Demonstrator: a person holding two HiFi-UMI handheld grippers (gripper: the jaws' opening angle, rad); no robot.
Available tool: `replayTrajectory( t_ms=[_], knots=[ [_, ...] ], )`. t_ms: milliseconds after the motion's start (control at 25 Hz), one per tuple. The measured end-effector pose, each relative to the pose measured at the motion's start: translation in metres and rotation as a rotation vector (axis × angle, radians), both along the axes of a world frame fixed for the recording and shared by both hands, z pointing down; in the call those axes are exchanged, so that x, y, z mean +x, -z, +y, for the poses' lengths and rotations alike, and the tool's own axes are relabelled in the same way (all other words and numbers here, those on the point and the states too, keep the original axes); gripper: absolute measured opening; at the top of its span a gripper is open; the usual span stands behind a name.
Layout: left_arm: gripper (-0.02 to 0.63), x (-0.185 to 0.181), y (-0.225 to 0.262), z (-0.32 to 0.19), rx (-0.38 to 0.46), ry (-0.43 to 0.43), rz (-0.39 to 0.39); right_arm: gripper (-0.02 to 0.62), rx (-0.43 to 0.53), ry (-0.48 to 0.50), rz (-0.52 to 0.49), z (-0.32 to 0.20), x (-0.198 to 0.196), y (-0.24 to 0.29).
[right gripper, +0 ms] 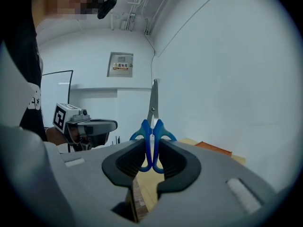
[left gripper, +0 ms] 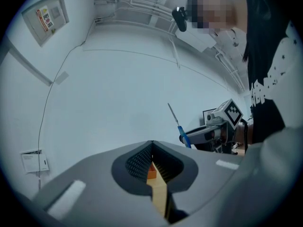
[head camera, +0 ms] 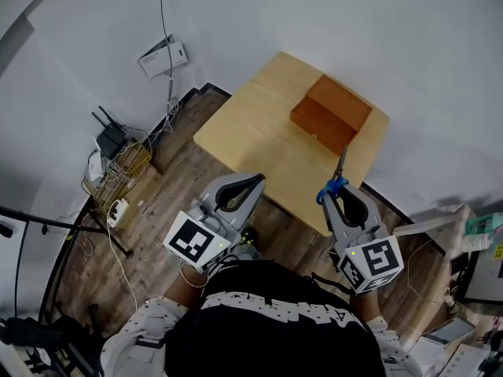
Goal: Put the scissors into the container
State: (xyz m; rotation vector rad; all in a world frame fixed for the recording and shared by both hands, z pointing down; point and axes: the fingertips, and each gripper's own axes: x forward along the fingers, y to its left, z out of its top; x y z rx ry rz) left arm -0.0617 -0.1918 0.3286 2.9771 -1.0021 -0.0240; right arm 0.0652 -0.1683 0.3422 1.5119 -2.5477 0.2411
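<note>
My right gripper (head camera: 333, 191) is shut on the blue handles of the scissors (head camera: 337, 173), held above the near right part of the wooden table (head camera: 259, 136). In the right gripper view the scissors (right gripper: 152, 126) stand upright between the jaws of that gripper (right gripper: 151, 157), blades pointing up. The orange-brown open container (head camera: 330, 113) sits on the far part of the table, beyond the scissors' tip. My left gripper (head camera: 250, 184) is shut with nothing in it, over the table's near edge. In the left gripper view the jaws of this gripper (left gripper: 151, 162) meet, and the scissors (left gripper: 178, 124) show to the right.
White walls close in behind and right of the table. A wire basket with routers and cables (head camera: 118, 167) sits on the wood floor at the left. A tripod leg (head camera: 47, 223) lies at the far left. Boxes and equipment (head camera: 471, 242) stand at the right.
</note>
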Motion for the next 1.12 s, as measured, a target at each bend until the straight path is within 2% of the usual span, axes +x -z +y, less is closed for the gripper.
replayTrajectory(
  t_ms=[360, 560, 800, 1120],
  knots=[
    [0.002, -0.047, 0.000, -0.047, 0.000, 0.017, 0.005, 0.104, 0.010, -0.024, 0.019, -0.047, -0.035, -0.001],
    [0.002, -0.060, -0.003, -0.071, -0.002, -0.022, 0.009, 0.104, 0.007, -0.078, 0.030, -0.064, -0.044, -0.003],
    [0.002, -0.047, -0.010, -0.092, -0.006, -0.089, 0.026, 0.104, -0.009, -0.164, 0.059, -0.069, -0.028, -0.007],
    [0.002, -0.002, -0.023, -0.097, -0.082, -0.165, -0.009, 0.104, -0.028, -0.236, 0.069, -0.077, 0.020, -0.011]
  ],
)
